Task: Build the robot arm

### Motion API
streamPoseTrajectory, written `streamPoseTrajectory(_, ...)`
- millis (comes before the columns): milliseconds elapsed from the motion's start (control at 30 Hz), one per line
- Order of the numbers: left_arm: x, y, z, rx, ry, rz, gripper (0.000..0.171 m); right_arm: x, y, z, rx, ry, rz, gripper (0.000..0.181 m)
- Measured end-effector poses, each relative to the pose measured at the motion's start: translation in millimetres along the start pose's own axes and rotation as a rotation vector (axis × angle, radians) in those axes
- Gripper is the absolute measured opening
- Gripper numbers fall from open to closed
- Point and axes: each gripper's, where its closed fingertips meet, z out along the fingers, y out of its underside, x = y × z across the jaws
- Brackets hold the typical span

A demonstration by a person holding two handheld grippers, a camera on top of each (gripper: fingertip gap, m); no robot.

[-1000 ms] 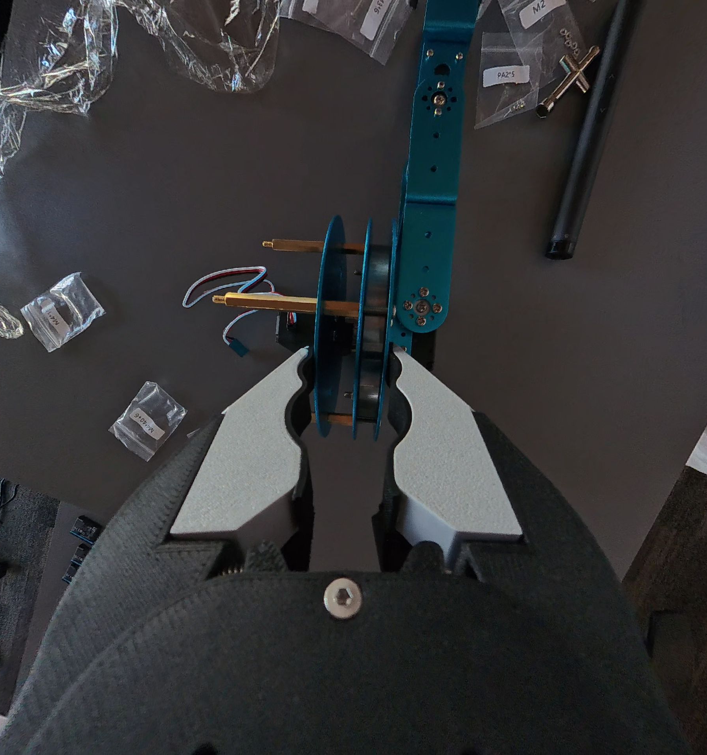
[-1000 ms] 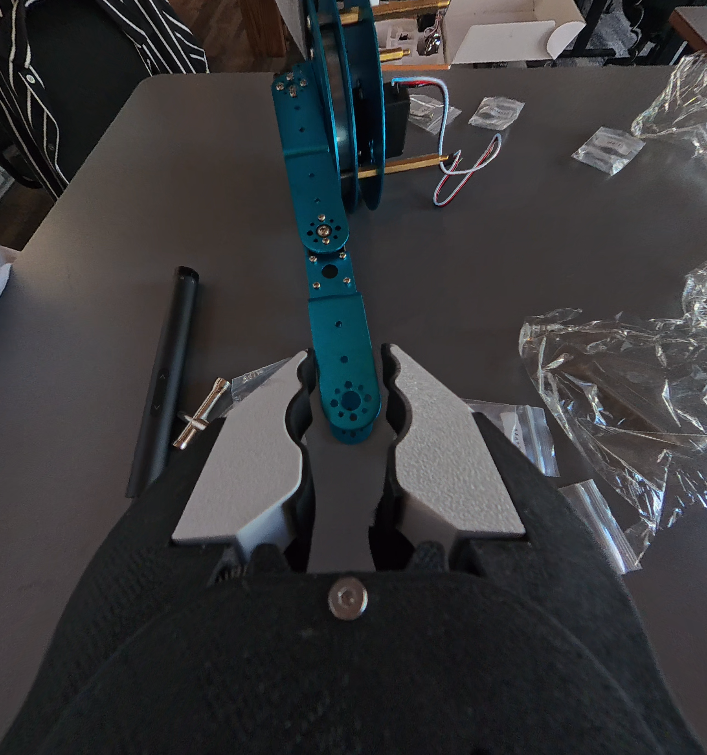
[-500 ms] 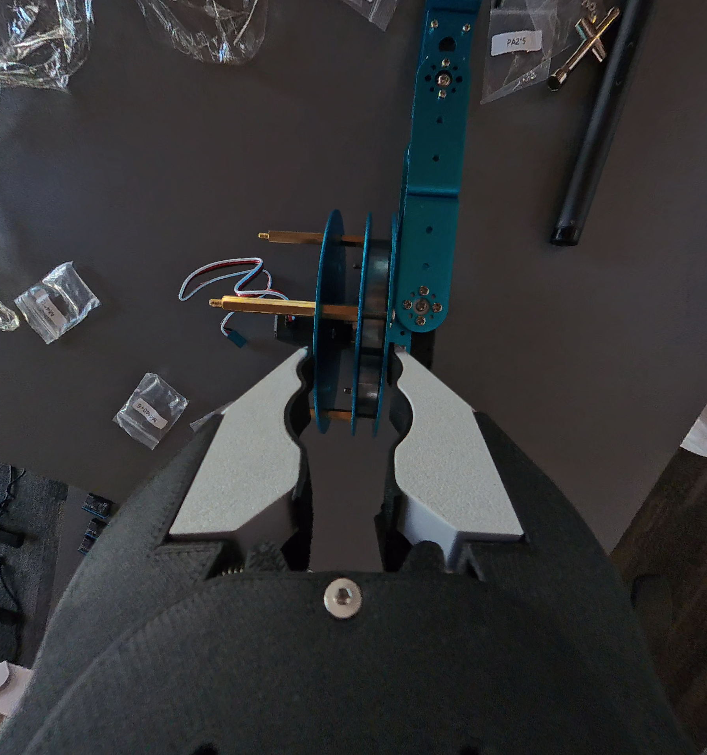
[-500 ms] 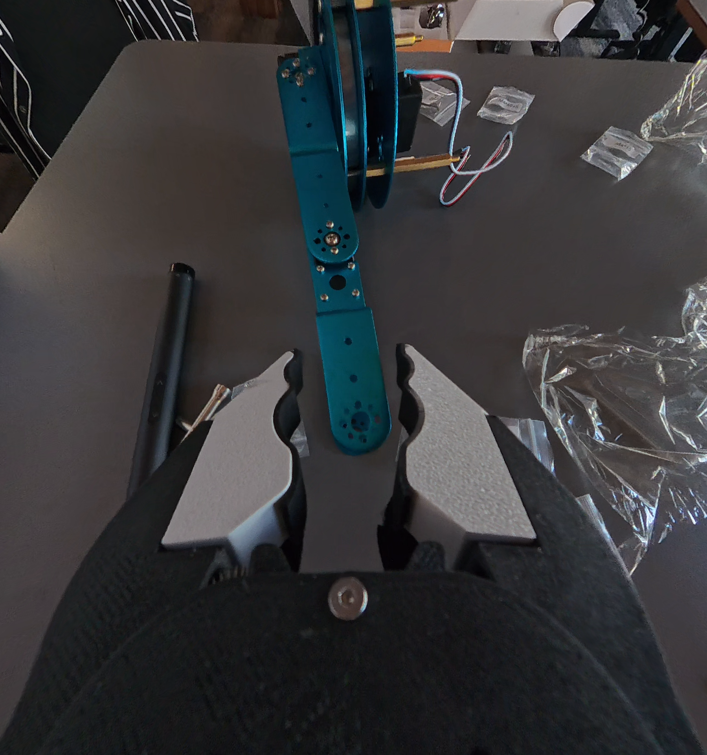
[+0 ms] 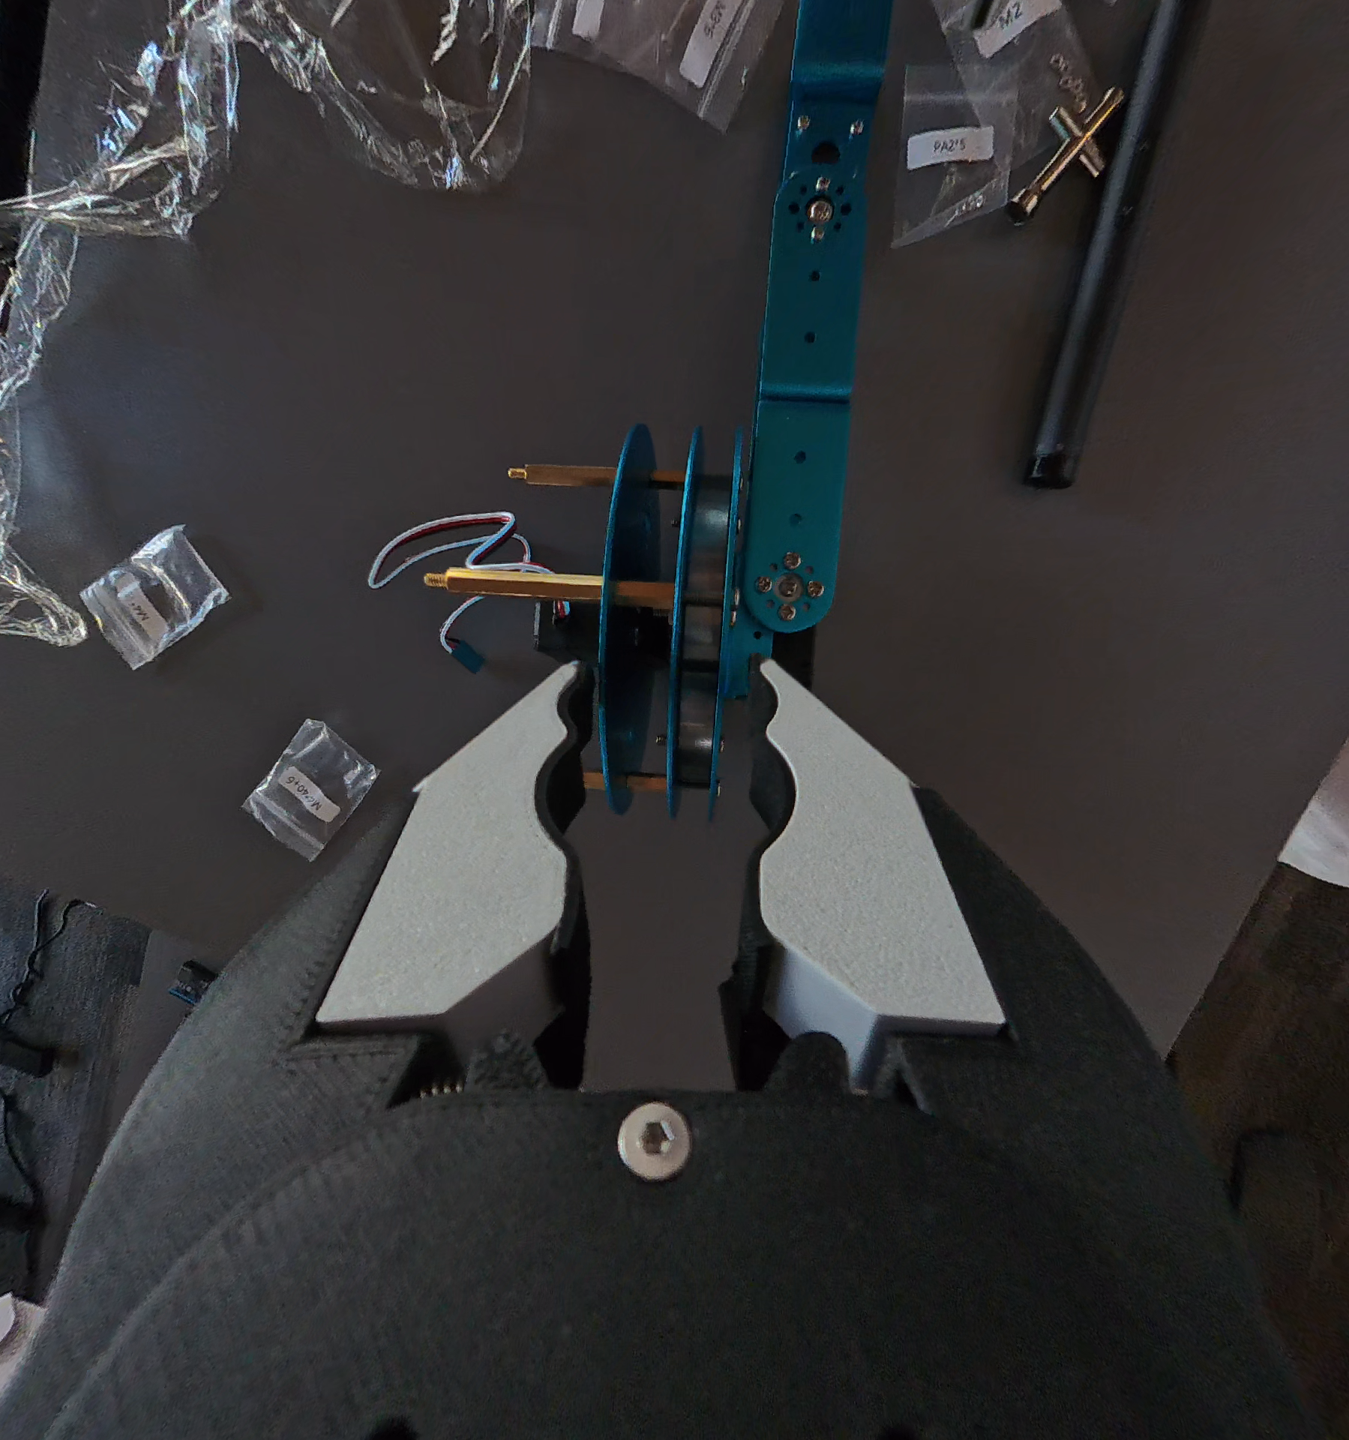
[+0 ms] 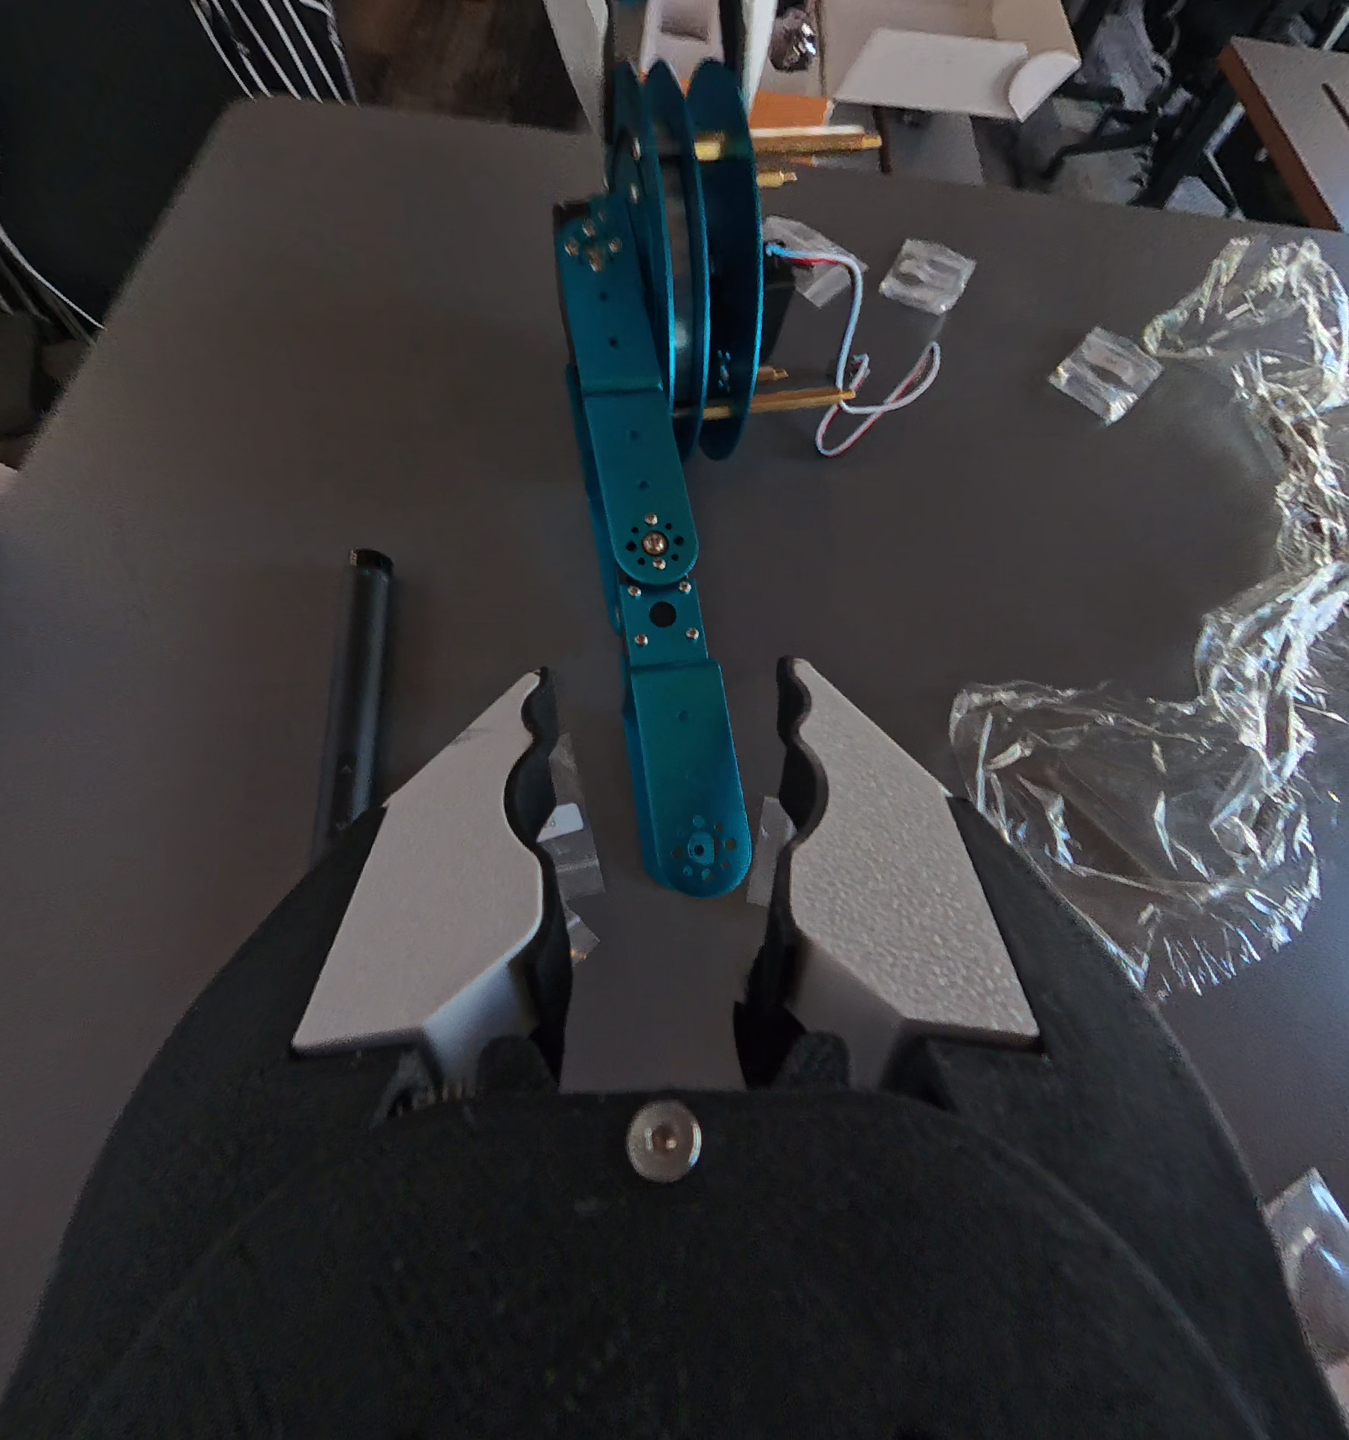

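Writing stands only on small white paper labels, each on a clear plastic zip bag on the dark grey table. In the left wrist view, two such small clear bags [image 5: 153, 596] [image 5: 310, 788] lie left of the blue metal disc assembly [image 5: 630, 623], each with one short handwritten code. Three more labelled clear bags [image 5: 951, 148] [image 5: 1018, 15] [image 5: 714, 35] lie at the top edge. In the right wrist view, one bag label [image 6: 566, 820] is too blurred to read.

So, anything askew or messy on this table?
The blue arm assembly lies tipped on its side, its discs on edge between the left gripper's fingers. Crumpled plastic wrap and small parts bags lie scattered over the table. Nothing looks broken or spilled.
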Motion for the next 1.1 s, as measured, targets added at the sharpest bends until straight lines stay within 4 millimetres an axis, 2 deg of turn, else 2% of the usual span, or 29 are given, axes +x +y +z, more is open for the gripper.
streamPoseTrajectory(133,0.5,-1.5,5.1,-0.011,0.034,-0.013,0.045,-1.4,-7.8,10.3,-0.020,-0.064,0.028,0.057)
streamPoseTrajectory(333,2.0,2.9,21.1,-0.042,0.037,0.012,0.037,-5.4,1.2,37.4,-0.187,-0.057,-0.020,0.055)
streamPoseTrajectory(467,1.6,2.4,21.0,0.000,0.023,0.019,0.033,-8.5,2.3,49.9,-0.216,-0.052,-0.022,0.041)
streamPoseTrajectory(533,2.9,2.7,20.1,0.029,0.010,0.027,0.033,-1.8,2.3,51.3,-0.239,0.010,-0.063,0.025)
streamPoseTrajectory(633,5.9,6.1,17.5,0.064,-0.030,0.035,0.033,-2.1,-0.9,53.9,-0.265,0.063,-0.122,0.025)
streamPoseTrajectory(900,29.3,27.4,6.9,0.135,-0.309,0.110,0.033,-15.4,-12.5,68.7,-0.272,0.221,-0.401,0.024)
streamPoseTrajectory(1100,49.7,41.6,9.6,0.127,-0.552,0.191,0.033,-22.7,-9.5,80.5,-0.299,0.371,-0.633,0.024)
